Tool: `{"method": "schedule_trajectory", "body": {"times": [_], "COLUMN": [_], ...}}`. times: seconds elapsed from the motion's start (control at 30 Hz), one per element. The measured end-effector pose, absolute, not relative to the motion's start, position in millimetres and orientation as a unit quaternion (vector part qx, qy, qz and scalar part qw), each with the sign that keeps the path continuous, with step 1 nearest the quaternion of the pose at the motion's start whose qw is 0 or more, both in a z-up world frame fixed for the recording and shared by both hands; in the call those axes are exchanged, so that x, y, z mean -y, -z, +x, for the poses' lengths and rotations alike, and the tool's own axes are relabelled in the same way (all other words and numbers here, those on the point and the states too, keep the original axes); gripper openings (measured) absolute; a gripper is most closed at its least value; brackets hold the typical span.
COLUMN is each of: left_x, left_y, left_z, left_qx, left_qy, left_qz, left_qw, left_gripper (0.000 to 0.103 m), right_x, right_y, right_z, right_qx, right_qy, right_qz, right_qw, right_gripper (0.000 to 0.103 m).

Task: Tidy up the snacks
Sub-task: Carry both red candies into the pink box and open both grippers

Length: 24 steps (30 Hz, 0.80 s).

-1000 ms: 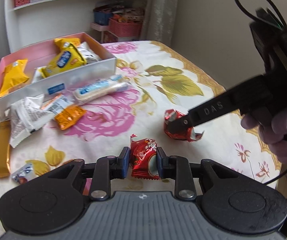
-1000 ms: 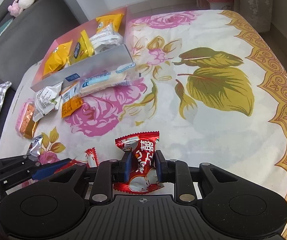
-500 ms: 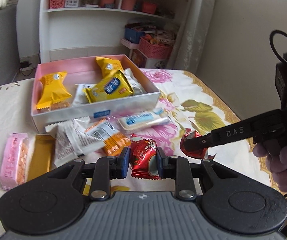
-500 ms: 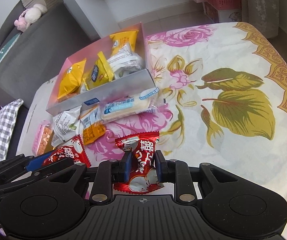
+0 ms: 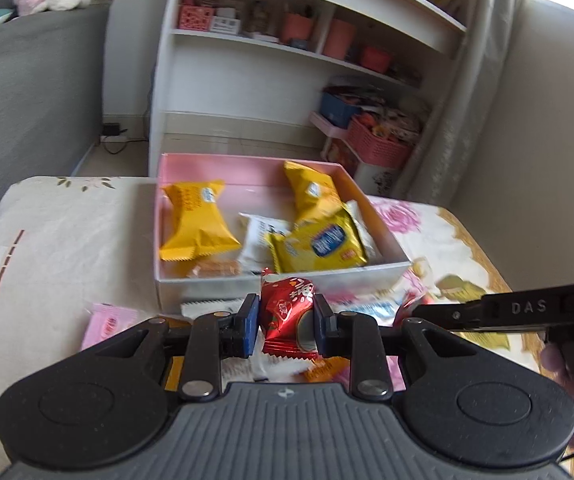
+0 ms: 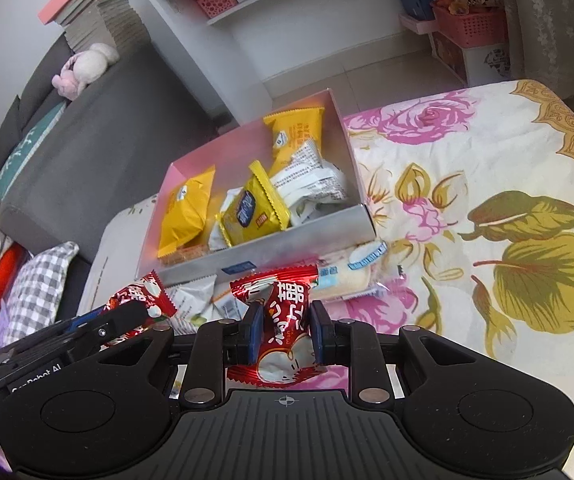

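Observation:
My left gripper is shut on a red foil snack packet and holds it in the air just short of the pink box's near wall. My right gripper is shut on a second red snack packet, also raised, near the box. The box holds several yellow and white snack packs. The right gripper's arm shows at the right of the left wrist view. The left gripper and its packet show at the lower left of the right wrist view.
Loose snacks lie on the floral tablecloth in front of the box: a long white-blue pack, white packs, a pink pack. A grey sofa and white shelves stand behind the table.
Both grippers have lifted their red packets off the table and carried them toward the pink box, which now looks closer and more central in both views.

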<state>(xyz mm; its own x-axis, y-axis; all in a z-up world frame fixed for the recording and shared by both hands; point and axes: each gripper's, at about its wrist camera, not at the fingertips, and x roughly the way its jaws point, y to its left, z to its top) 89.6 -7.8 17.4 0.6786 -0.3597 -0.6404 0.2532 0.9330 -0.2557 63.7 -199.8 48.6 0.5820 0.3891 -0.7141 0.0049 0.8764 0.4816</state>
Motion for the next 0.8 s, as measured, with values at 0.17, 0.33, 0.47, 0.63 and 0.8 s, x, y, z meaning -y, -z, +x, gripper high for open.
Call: {"method": "schedule_trajectory", "body": {"times": [0.17, 0.33, 0.47, 0.63, 0.8], "left_x": [-0.8, -2.7, 1.2, 4.3, 4.1], "left_y": [-16.7, -11.4, -9.3, -10.1, -11.3], "left_z": [104.2, 113.5, 113.3, 111.7, 109.7], "left_qx": [-0.355, -0.366, -0.377, -0.378, -0.374], "left_qy": [0.145, 0.137, 0.151, 0.16, 0.159], "left_qz": [-0.1, -0.122, -0.117, -0.108, -0.105], "left_qw": [0.918, 0.912, 0.906, 0.905, 0.908], "left_gripper": [0.025, 0.025, 0.025, 0.025, 0.025], "right_x": [190.8, 180.5, 171.2, 159.0, 151.5], "right_y": [-52.9, -52.9, -39.9, -24.2, -10.6], "right_z": [77.1, 90.5, 90.1, 77.9, 73.7], "right_qx": [-0.418, -0.434, -0.495, -0.521, -0.538], "right_qy": [-0.119, -0.11, -0.119, -0.117, -0.115], "right_qz": [0.242, 0.212, 0.17, 0.113, 0.074], "right_qw": [0.868, 0.869, 0.844, 0.838, 0.832], "right_gripper": [0.023, 0.029, 0.049, 0.057, 0.041]}}
